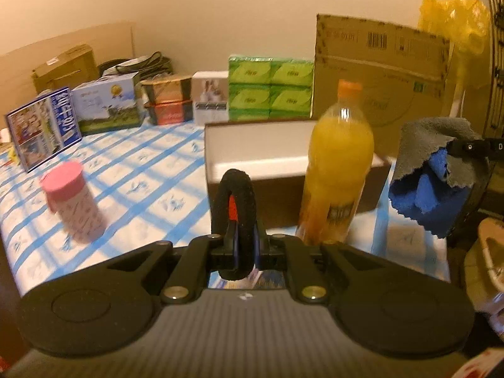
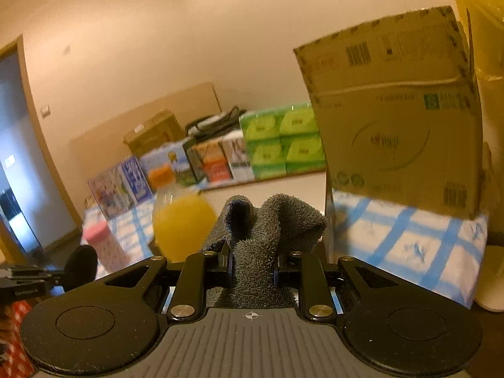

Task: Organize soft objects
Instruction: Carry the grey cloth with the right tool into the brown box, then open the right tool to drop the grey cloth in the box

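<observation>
Holding soft things in both of your tools, above the blue-checked table (image 1: 151, 170).

Left wrist view: your left hand-held gripper (image 1: 241, 220) is closed on a black hair tie (image 1: 234, 189), upright before the open box (image 1: 252, 145) and orange juice bottle (image 1: 337, 170). Right wrist view: your right hand-held gripper (image 2: 253, 249) pinches a bunched grey-and-blue cloth (image 2: 267, 230), raised near the cardboard carton (image 2: 397, 119).

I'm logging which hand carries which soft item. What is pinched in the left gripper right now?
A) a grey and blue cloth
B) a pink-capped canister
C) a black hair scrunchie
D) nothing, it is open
C: in the left wrist view the left gripper is shut on the black scrunchie, while the grey and blue cloth hangs from the right gripper.
</observation>
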`<move>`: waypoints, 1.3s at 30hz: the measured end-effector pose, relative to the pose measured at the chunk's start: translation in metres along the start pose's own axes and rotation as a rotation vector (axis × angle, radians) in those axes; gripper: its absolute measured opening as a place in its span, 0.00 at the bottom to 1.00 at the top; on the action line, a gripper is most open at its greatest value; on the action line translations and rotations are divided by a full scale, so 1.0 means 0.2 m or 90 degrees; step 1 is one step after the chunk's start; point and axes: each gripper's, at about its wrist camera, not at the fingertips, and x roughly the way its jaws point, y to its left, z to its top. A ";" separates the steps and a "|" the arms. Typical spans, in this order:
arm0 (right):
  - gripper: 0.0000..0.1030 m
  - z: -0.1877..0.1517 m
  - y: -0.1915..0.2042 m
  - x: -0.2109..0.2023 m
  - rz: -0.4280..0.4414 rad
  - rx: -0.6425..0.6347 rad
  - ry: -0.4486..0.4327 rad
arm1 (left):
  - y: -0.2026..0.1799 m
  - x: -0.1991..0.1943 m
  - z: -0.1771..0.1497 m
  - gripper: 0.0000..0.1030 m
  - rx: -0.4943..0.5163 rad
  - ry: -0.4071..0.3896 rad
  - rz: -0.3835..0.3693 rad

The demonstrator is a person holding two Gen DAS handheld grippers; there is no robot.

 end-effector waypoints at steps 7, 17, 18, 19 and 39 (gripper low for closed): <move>0.21 0.29 -0.06 0.12 0.018 -0.002 -0.038 | 0.08 0.18 0.28 0.10 -0.018 -0.021 -0.031; 0.21 0.59 -0.12 0.55 0.028 -0.018 -0.049 | 0.12 0.60 0.60 0.09 -0.071 -0.011 -0.097; 0.21 0.60 -0.13 0.60 0.031 -0.019 -0.046 | 0.12 0.65 0.62 0.09 -0.071 -0.005 -0.104; 0.21 0.61 -0.13 0.65 0.034 -0.022 -0.042 | 0.11 0.70 0.63 0.09 -0.075 0.002 -0.106; 0.56 0.44 -0.34 1.29 0.002 0.006 0.145 | 0.07 1.31 0.54 0.15 -0.091 0.133 -0.094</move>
